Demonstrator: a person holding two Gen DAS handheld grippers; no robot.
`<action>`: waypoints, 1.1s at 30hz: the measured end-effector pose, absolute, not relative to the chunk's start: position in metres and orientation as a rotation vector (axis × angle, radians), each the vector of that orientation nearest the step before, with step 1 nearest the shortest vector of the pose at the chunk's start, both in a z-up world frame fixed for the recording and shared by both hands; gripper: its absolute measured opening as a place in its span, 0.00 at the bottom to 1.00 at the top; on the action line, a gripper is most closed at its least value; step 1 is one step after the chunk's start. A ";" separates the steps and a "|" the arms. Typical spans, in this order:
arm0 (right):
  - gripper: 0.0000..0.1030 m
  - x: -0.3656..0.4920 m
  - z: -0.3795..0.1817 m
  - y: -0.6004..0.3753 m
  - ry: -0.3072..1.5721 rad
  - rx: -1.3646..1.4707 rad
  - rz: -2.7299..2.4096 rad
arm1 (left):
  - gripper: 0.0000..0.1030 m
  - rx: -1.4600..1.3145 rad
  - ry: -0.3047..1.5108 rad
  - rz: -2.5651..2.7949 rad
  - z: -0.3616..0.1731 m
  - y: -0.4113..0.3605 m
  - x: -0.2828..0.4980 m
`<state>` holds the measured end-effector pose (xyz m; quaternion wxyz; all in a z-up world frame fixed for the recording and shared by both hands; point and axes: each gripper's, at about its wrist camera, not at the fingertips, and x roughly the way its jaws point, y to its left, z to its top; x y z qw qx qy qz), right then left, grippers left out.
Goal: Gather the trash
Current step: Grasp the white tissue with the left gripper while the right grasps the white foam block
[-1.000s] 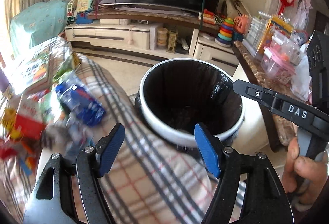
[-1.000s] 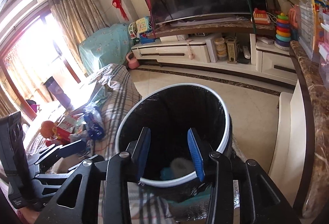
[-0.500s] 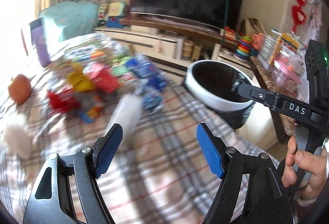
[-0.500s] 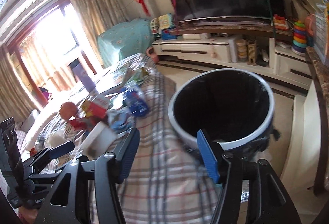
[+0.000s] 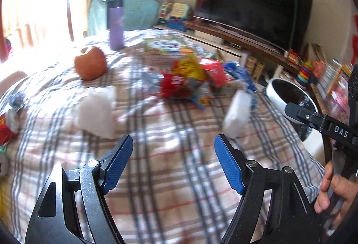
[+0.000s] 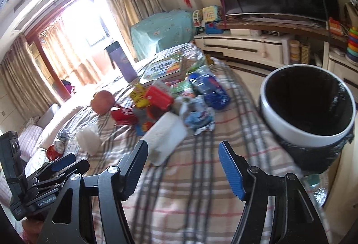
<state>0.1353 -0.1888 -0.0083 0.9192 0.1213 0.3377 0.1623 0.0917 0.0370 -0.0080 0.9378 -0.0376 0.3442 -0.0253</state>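
Both views have swung away from the trash bin and back over the plaid-covered desk, which suggests a drop is finished and the next pick is being lined up. At far left in the left wrist view, a crushed red can lies at the desk edge, then a crumpled white tissue just ahead of the left gripper, whose fingers stand wide apart with nothing between them. Further right sits the heap of snack wrappers, then a white paper wad, and the trash bin now off at the right edge. In the right wrist view the same white paper wad lies just ahead of the right gripper; its fingers are spreading, empty, while the bin stands near on the right. An orange fruit and purple tumbler look like keepers, not trash. Plenty remains: tissue, wad, wrappers, can.
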 end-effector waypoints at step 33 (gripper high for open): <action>0.51 0.177 -0.040 -0.115 0.767 0.200 0.308 | 0.88 -0.171 0.811 0.239 -0.052 0.138 0.157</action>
